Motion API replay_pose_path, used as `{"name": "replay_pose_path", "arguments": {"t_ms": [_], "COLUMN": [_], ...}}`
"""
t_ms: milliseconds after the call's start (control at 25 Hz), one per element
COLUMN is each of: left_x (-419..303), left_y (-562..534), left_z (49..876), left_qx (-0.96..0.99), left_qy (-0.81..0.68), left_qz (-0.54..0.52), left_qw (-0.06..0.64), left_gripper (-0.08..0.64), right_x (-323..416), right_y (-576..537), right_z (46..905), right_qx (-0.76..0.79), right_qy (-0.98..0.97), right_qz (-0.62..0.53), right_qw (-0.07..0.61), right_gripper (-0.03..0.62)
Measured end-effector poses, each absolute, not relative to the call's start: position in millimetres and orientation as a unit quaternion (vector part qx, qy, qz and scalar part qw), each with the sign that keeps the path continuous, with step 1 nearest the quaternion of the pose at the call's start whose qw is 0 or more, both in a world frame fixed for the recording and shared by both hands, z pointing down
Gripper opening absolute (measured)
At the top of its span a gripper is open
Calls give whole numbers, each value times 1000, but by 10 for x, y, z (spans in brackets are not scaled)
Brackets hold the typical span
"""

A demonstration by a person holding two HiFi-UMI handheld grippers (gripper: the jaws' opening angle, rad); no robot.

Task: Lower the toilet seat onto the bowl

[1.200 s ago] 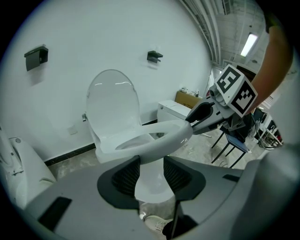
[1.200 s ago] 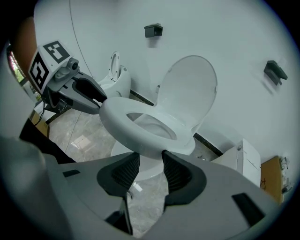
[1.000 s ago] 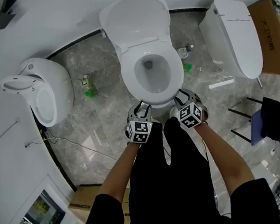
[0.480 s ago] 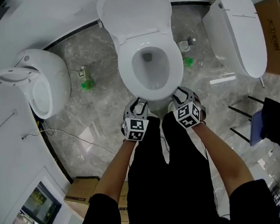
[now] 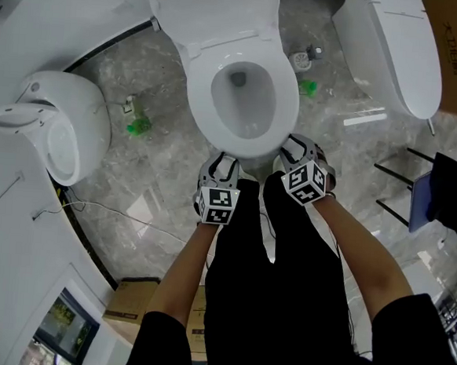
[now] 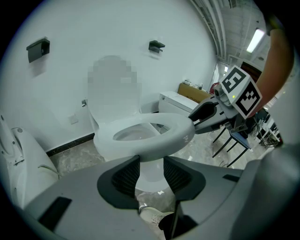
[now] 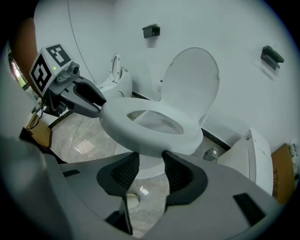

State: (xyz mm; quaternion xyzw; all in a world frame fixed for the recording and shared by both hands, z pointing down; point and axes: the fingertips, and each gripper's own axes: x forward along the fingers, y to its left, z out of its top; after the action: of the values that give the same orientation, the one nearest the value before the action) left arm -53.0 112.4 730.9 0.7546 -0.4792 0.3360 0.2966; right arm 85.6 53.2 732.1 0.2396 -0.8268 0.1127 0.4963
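Both grippers have edged up to the seat's [image 5: 198, 97] front rim. The left gripper [image 5: 220, 163] and right gripper [image 5: 294, 147] have their jaws a little apart, gripping nothing. The seat lies flat on the bowl [image 5: 245, 120] with the lid [image 5: 215, 7] up. Other toilets [image 5: 60, 125] flank it, and a chair [image 5: 428, 201] stands to the right, on a grey marble floor [image 5: 143, 171] with a white wall [image 5: 37, 13] behind.

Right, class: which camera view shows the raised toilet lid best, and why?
The right gripper view: the lid stands whole and upright behind the seat. The head view cuts its top off at the frame edge; the left gripper view has a mosaic patch over it.
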Motion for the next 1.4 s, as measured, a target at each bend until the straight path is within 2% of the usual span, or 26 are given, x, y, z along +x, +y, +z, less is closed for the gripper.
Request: {"name": "replay_pose_path", "arguments": {"t_ms": [1400], "left_x": [-395], "left_y": [1422], "left_z": [7969], "left_qx": [747], "left_qy": [-474], "left_qz": [348], "left_qw": [309], "left_gripper": [164], "right_x": [1026], "right_y": [817], "right_z": [8006], "right_qx": [246], "right_qy": [-802], "right_qz": [122], "right_qw": [530], "right_gripper": [170]}}
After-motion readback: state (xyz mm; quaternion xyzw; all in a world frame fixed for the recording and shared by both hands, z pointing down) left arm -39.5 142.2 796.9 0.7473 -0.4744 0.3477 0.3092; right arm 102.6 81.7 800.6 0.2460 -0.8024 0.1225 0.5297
